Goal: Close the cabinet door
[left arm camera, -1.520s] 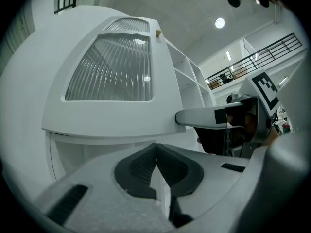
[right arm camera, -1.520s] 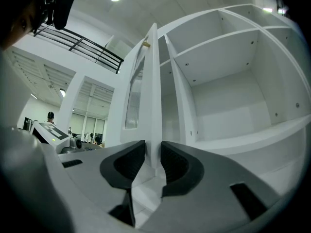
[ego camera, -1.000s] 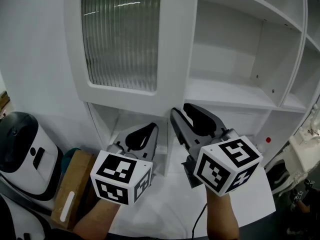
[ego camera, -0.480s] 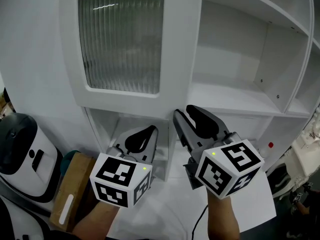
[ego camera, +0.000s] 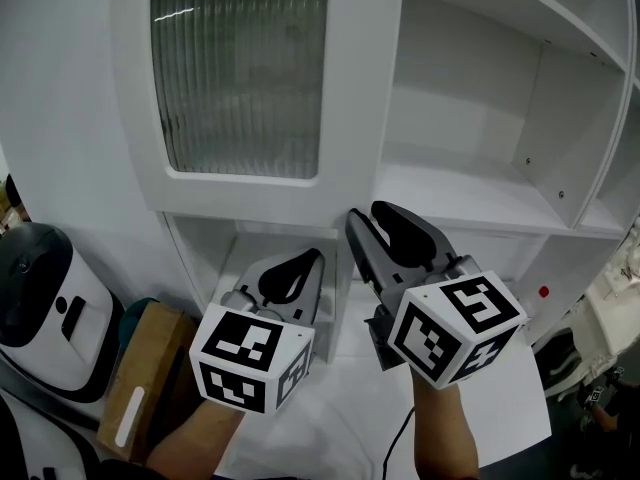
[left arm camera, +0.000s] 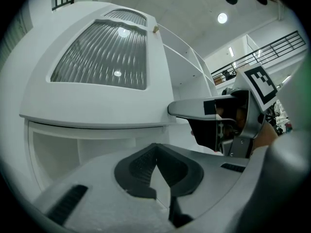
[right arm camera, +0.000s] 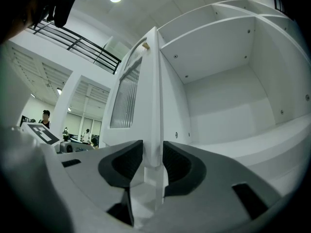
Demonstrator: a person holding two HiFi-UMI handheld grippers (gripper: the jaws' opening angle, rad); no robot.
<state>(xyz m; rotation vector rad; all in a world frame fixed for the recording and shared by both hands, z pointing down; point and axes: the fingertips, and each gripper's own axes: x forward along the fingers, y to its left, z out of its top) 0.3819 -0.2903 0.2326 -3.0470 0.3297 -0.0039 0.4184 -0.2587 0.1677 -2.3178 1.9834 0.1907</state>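
The white cabinet door (ego camera: pixel 345 98), with a ribbed glass pane (ego camera: pixel 240 68), stands swung open in front of the cabinet. In the head view my right gripper (ego camera: pixel 362 216) is at the door's lower right corner. In the right gripper view the door's thin edge (right arm camera: pixel 153 106) fills the narrow gap between the jaws, so the right gripper (right arm camera: pixel 153 152) is shut on that edge. My left gripper (ego camera: pixel 300 260) hangs just below the door's bottom rail, shut with nothing in it. In the left gripper view its pads (left arm camera: pixel 156 161) meet, and the door (left arm camera: pixel 97 106) looms above.
Bare white shelves (ego camera: pixel 470 188) fill the cabinet to the right of the door. A lower compartment (ego camera: pixel 230 248) opens under the door. On the floor at left stand a white rounded appliance (ego camera: pixel 40 298) and a cardboard box (ego camera: pixel 145 368). White furniture (ego camera: pixel 610 288) sits at far right.
My left gripper has edged a little to the right and up, under the door. The right gripper has stayed at the door's lower corner. The door fills slightly more of the view.
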